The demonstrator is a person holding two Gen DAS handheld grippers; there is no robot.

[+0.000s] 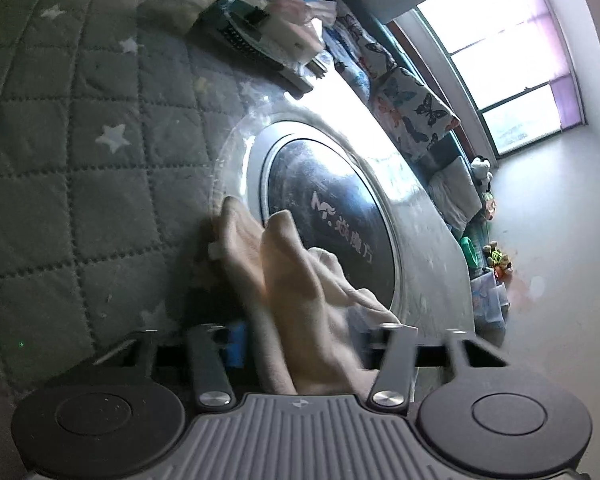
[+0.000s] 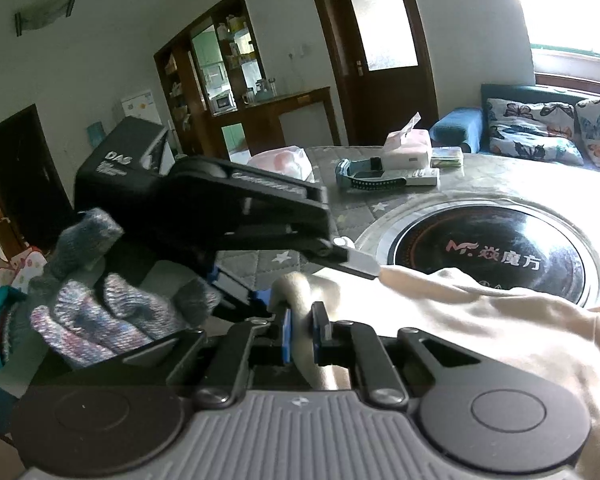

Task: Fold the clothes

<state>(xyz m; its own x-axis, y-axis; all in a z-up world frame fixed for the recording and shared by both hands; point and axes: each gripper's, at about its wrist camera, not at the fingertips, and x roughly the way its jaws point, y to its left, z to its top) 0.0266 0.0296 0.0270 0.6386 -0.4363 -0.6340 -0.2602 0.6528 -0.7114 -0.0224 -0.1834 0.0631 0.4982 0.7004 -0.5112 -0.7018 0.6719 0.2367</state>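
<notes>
A cream garment (image 2: 480, 312) lies bunched on the table over the near edge of a round black cooktop (image 2: 488, 256). My right gripper (image 2: 302, 330) is shut on a fold of the garment between its blue pads. My left gripper (image 1: 300, 344) has the garment (image 1: 300, 280) running between its fingers, which stand fairly wide apart. In the right wrist view the left gripper's body (image 2: 220, 208) shows at left, held by a gloved hand (image 2: 100, 300), its tip at the garment's edge.
The table has a grey quilted star cover (image 1: 80, 140). At its far end lie a tissue pack (image 2: 406, 146), a watch (image 2: 364, 176) and small boxes. A sofa with butterfly cushions (image 2: 532, 132) stands beyond. A window (image 1: 508, 60) is bright.
</notes>
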